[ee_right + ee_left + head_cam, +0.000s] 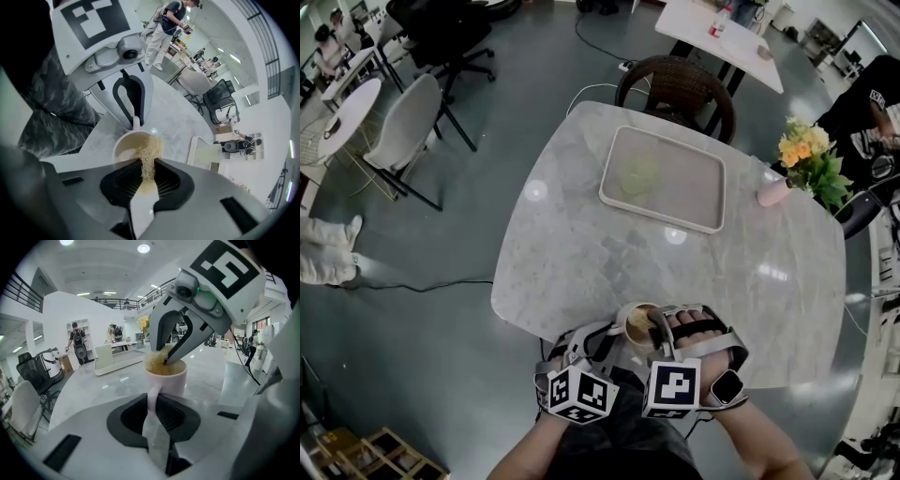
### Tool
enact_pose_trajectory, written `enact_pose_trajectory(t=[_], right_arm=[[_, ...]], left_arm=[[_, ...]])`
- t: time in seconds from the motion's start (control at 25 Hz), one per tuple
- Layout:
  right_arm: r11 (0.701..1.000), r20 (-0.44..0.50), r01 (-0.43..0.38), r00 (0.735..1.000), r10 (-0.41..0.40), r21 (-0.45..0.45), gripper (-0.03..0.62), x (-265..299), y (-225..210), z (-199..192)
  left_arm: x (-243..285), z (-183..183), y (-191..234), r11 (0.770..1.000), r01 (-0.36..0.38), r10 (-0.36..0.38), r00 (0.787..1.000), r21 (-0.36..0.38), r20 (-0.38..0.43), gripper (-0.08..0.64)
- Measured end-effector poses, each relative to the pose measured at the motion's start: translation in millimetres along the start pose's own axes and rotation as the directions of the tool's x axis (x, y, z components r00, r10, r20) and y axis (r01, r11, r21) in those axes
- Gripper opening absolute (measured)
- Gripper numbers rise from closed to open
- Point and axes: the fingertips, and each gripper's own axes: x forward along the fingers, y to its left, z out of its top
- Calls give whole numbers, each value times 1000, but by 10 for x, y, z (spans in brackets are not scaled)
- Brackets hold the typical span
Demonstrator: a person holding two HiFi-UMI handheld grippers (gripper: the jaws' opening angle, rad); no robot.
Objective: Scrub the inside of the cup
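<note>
- The cup (634,321) stands at the near edge of the table (581,253), about midway along it, right in front of the person.
- The left gripper (154,409) has its jaws narrowed onto the cup's handle (153,395) and pins it between the pads, which steadies the cup.
- The right gripper (147,174) pinches a fibrous scrubber (150,152) between its jaws and points steeply down, with the tuft inside the cup's mouth against the wall.
- My judgement is that scrubbing is under way: the scrubber is in the cup and in contact. How much of the wall or bottom is already clean I cannot tell.
- Probably left to do: work round the inner wall and base, then lift the scrubber out.
- The table is pale marbled stone with rounded corners. A shallow tray (698,192) sits toward the far edge, and flowers (811,155) in a pink vase (772,194) stand at the far right corner.
- The room is an open hall with a glossy grey floor. A dark chair (680,89) stands behind the table, and further off are white tables, more chairs and people.
</note>
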Motion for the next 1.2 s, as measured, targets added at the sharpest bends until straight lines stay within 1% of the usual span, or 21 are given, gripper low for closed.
enact_pose_trajectory(t=[0.12, 0.2, 0.4, 0.6, 0.68, 0.76, 0.84, 0.92, 0.96, 1.0, 1.04, 1.12, 1.2], right_arm=[[999, 12, 18, 1000, -18, 30, 63, -76, -37, -13], [999, 8, -2, 1000, 1, 42, 63, -49, -28, -15], [993, -25, -110, 993, 111, 48, 63, 180, 62, 7], [974, -5, -207, 978, 208, 93, 63, 272, 138, 56], [961, -3, -258, 966, 260, 101, 63, 259, 174, 69], [938, 12, -330, 944, 331, 110, 63, 217, 235, 98], [908, 58, -398, 917, 394, 127, 63, 144, 283, 159], [887, 120, -435, 900, 420, 156, 63, 71, 283, 221], [882, 142, -438, 898, 417, 173, 63, 51, 265, 234], [885, 149, -428, 902, 405, 185, 63, 50, 237, 226], [895, 137, -404, 913, 383, 189, 63, 69, 205, 196], [930, 67, -331, 944, 324, 163, 63, 138, 145, 109], [959, -19, -263, 964, 266, 106, 63, 200, 117, 44]], left_arm=[[2, 1, 7, 1000, -5, 5, 1000, 1, -1, 60], [-2, -2, 9, 1000, -7, 7, 1000, 2, -2, 60], [8, -1, 4, 1000, -9, 9, 1000, 2, -4, 60], [7, 6, 15, 1000, -17, 17, 1000, -6, -3, 60], [3, 3, 18, 1000, -21, 21, 1000, -8, -6, 60], [11, 5, 24, 1000, -27, 27, 1000, -10, -9, 60], [18, 4, 41, 999, -35, 34, 999, -12, -16, 60], [9, -7, 70, 999, -41, 40, 999, -15, -20, 60], [1, -12, 82, 999, -41, 41, 999, -16, -20, 60], [-4, -14, 87, 999, -40, 40, 999, -15, -19, 60], [-5, -11, 81, 999, -37, 37, 999, -12, -17, 60], [2, -1, 51, 999, -32, 32, 999, -6, -16, 60], [6, 6, 20, 1000, -29, 29, 999, -11, -14, 60]])
